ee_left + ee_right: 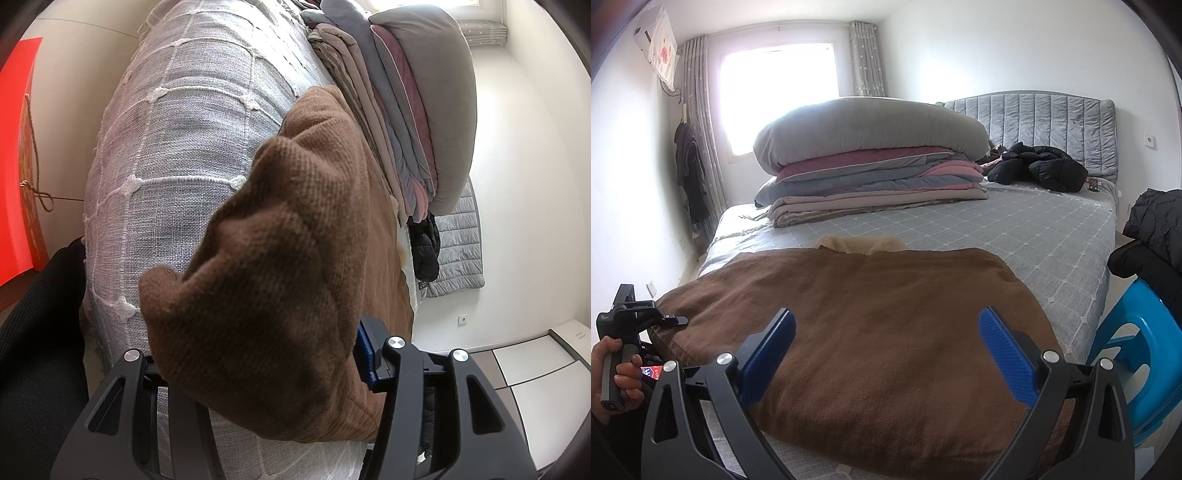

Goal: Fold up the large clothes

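Right wrist view: the brown garment (849, 314) lies spread flat across the near end of the bed (1015, 236), on the grey checked bedspread, with a lighter tan bit (860, 244) poking out at its far edge. The right gripper (886, 354) hovers just over it with the blue pads (1006, 354) spread wide, nothing between them. Off to the left, a hand (613, 373) holds the left gripper (670, 319) right at the garment's left corner. In the left wrist view that gripper is clenched on a bunched fold of the brown fabric, which hides most of the fingers. Further up the bed there's a pile of folded quilts (871, 166) and a black puffer jacket (1039, 168) near the headboard (1052, 122). A blue plastic stool (1137, 350) stands beside the bed on the right.
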The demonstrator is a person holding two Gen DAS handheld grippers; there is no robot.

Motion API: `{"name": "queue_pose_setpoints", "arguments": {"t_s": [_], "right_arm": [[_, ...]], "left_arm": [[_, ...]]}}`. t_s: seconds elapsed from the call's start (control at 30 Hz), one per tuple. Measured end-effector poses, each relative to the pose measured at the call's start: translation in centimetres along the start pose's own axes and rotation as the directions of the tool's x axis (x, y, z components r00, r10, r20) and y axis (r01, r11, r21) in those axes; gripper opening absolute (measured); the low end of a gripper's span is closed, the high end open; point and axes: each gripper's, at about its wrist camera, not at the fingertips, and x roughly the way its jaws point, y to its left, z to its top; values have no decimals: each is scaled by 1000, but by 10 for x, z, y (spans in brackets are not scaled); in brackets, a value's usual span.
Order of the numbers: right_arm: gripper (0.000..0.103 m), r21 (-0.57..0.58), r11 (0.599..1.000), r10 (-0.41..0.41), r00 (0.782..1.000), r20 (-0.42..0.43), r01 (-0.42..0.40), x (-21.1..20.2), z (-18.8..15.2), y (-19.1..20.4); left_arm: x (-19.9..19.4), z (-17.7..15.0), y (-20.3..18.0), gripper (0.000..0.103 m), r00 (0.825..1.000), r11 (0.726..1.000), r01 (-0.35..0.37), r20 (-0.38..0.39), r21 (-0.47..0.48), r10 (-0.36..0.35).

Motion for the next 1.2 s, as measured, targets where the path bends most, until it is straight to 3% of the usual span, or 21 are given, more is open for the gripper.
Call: {"name": "queue_pose_setpoints", "arguments": {"t_s": [0.7, 0.8, 0.93, 1.1, 1.2], "right_arm": [[96, -1, 1000, -5, 1000, 1, 5, 0, -1, 5], [96, 23, 999, 26, 1000, 1, -26, -1, 1, 1], [96, 132, 982, 142, 990, -25, -138, 7, 20, -35], [96, 305, 947, 144, 983, -109, -105, 62, 53, -110], [96, 435, 896, 168, 975, -146, -89, 113, 74, -158]], "left_arm": [[0, -1, 0, 49, 1000, 1000, -3, 1, 4, 3], [0, -1, 0, 50, 1000, 1000, -7, 0, 8, 7], [-1, -3, -1, 50, 1000, 999, -18, 0, 31, 18], [-1, -1, 2, 52, 1000, 1000, -14, -8, 23, 15], [-1, -3, -2, 57, 1000, 999, -25, 3, 41, 25]]}}
